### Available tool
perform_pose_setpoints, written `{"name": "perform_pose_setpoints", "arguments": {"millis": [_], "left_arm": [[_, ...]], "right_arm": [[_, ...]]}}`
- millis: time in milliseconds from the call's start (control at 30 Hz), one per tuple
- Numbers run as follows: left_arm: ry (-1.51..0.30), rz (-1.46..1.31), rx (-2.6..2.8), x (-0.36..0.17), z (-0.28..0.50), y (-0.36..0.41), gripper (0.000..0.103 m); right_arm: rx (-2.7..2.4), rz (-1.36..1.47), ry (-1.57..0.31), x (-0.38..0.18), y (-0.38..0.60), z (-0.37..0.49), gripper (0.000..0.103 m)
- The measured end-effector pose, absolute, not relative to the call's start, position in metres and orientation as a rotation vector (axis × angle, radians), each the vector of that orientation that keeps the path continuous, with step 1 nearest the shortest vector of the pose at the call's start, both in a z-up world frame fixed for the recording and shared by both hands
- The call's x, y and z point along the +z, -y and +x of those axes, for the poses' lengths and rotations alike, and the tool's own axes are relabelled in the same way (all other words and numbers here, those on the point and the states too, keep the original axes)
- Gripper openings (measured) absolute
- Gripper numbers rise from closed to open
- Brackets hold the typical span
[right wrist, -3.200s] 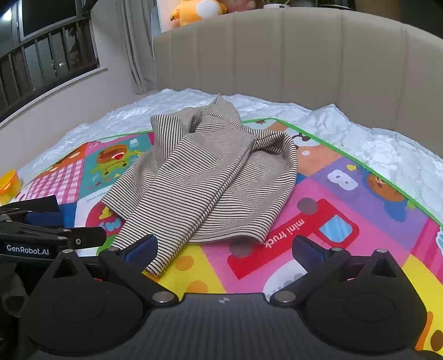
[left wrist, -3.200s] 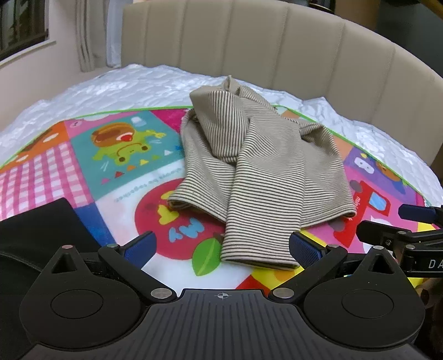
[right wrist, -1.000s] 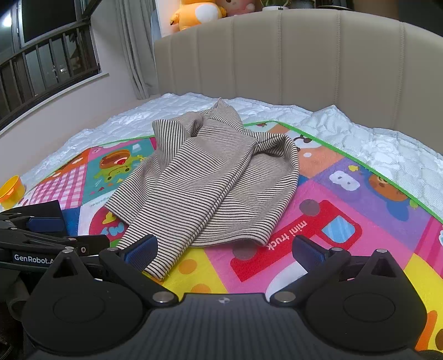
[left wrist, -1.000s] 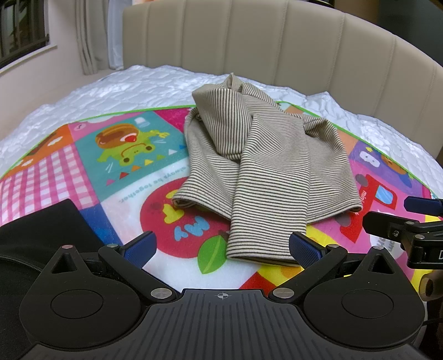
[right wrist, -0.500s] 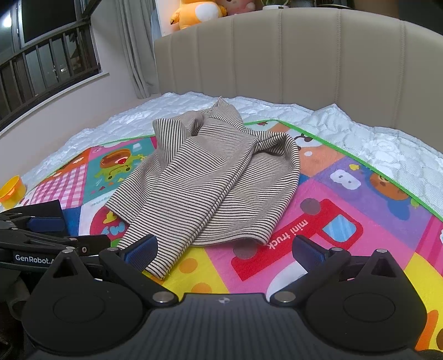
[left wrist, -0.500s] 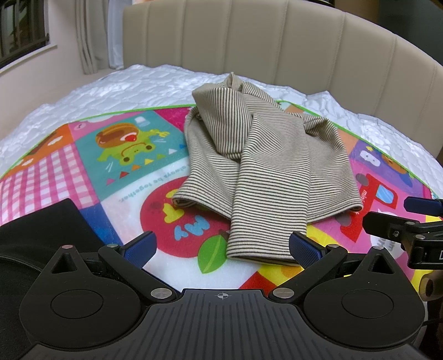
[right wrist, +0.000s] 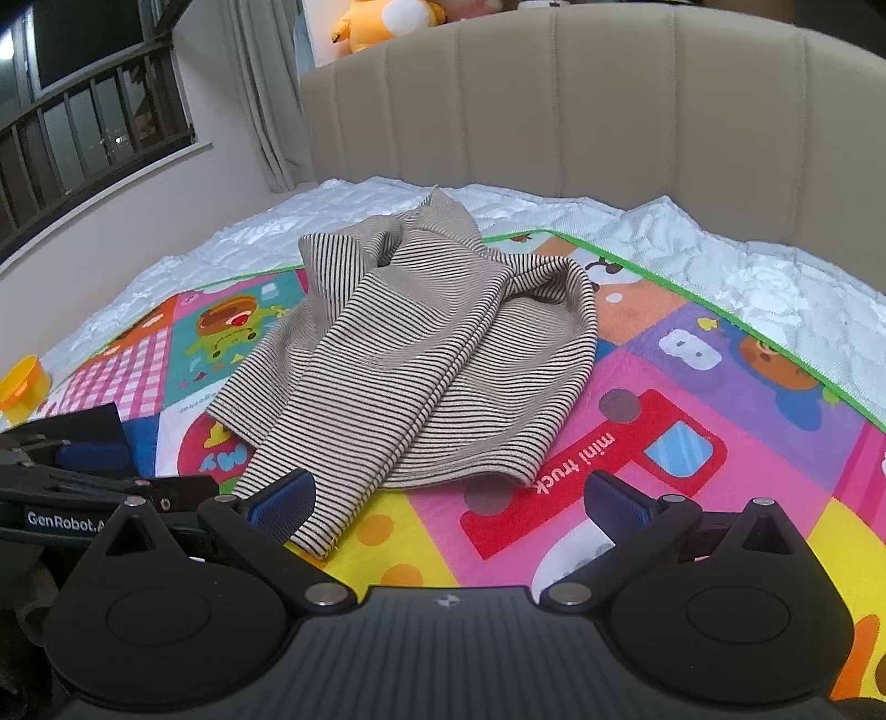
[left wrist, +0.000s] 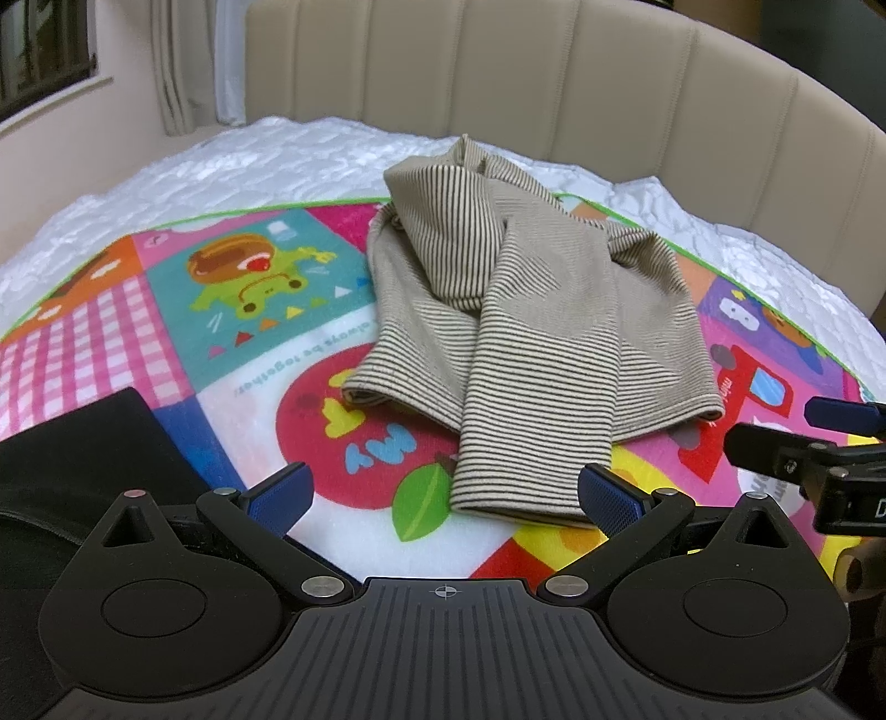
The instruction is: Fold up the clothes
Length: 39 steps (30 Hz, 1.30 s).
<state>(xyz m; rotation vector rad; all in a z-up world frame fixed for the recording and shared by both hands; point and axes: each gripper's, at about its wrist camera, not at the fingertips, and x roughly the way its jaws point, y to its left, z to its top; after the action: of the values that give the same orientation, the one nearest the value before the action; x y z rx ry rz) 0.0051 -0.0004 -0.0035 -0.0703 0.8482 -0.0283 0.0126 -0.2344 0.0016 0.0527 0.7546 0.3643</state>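
A striped beige garment (left wrist: 531, 310) lies crumpled on a colourful cartoon play mat (left wrist: 266, 310) spread over a white quilted bed cover (left wrist: 266, 155), with a padded beige headboard (left wrist: 554, 83) behind. The garment's long axis runs from the headboard side toward the cameras: its bunched, peaked end points to the headboard and reaches just over the mat's green edge, while its hemmed ends point toward the grippers. In the left wrist view one long striped panel runs down the middle and ends in a straight hem just ahead of the left gripper (left wrist: 443, 495), close to its right finger; a shorter flap ends further back on the left, over the red apple print. In the right wrist view (right wrist: 410, 354) the same long panel slants to the lower left, its hem corner lying beside the left fingertip of the right gripper (right wrist: 446, 495).

Both grippers stand wide, nothing between their blue pads, and neither grips the cloth. Each shows at the edge of the other's view. A black fabric item (left wrist: 77, 454) lies at the near left of the mat. A small yellow cup (right wrist: 19, 382) sits on the bed cover at far left, and plush toys (right wrist: 398, 16) rest above the headboard.
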Motion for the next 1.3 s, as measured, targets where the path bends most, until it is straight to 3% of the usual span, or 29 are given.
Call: {"name": "perform_pose_setpoints", "arguments": {"millis": [267,533,767,1067,1200,1300], "left_arm": [[-0.899,-0.128,-0.134,0.003,0.032,-0.007,0.103],[-0.826,-0.107,-0.188,0.026,0.109,-0.017,0.103],[-0.921,-0.229,-0.214,-0.009,0.192,-0.043,0.103],[-1.05,-0.263,-0.235,-0.054,0.226,-0.067,0.103],[-1.004,-0.212,-0.243,-0.055,0.227,-0.061,0.097],[-0.979,-0.147,-0.268,-0.054,0.227,-0.057,0.088]], "right_arm": [[0.326,0.092,-0.803,-0.005,0.246,0.04,0.103],[0.308,0.109,-0.822,-0.012,0.24,0.094,0.103],[0.278,0.205,-0.851,-0.029,0.226,0.17,0.103],[0.15,0.469,-0.944,-0.063,0.252,0.239,0.103],[0.182,0.352,-0.993,-0.056,0.241,0.242,0.103],[0.201,0.163,-0.879,-0.034,0.23,0.228,0.103]]}}
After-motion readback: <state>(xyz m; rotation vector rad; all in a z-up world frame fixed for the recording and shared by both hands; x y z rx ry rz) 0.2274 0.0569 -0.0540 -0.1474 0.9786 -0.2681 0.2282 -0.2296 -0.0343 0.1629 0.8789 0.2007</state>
